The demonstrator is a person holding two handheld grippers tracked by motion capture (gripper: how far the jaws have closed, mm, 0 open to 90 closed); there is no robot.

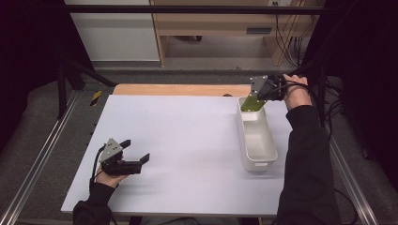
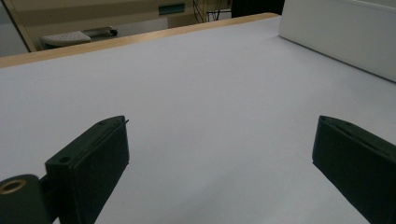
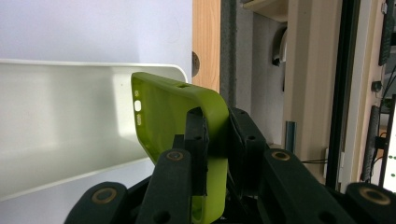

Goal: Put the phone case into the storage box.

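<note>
**Green phone case held over the white bin**

Green and soft-looking, the phone case (image 3: 180, 121) is seen clamped by one side wall between the jaws of the right gripper (image 3: 217, 140), near the centre of the right gripper view. In the high view the phone case (image 1: 252, 102) is found in the upper right, held at the far end of the white bin (image 1: 257, 161), with the right gripper (image 1: 264, 90) just above it. Small cut-outs are seen along the case's edge; no brand or writing can be made out on it. Its lower part is hidden behind the jaws.

At the lower left of the high view the left gripper (image 1: 138, 151) is held over the white table (image 1: 187, 140), jaws spread wide with nothing between them. Part of the bin's wall (image 2: 336, 37) is cut off at the upper right of the left gripper view.
</note>
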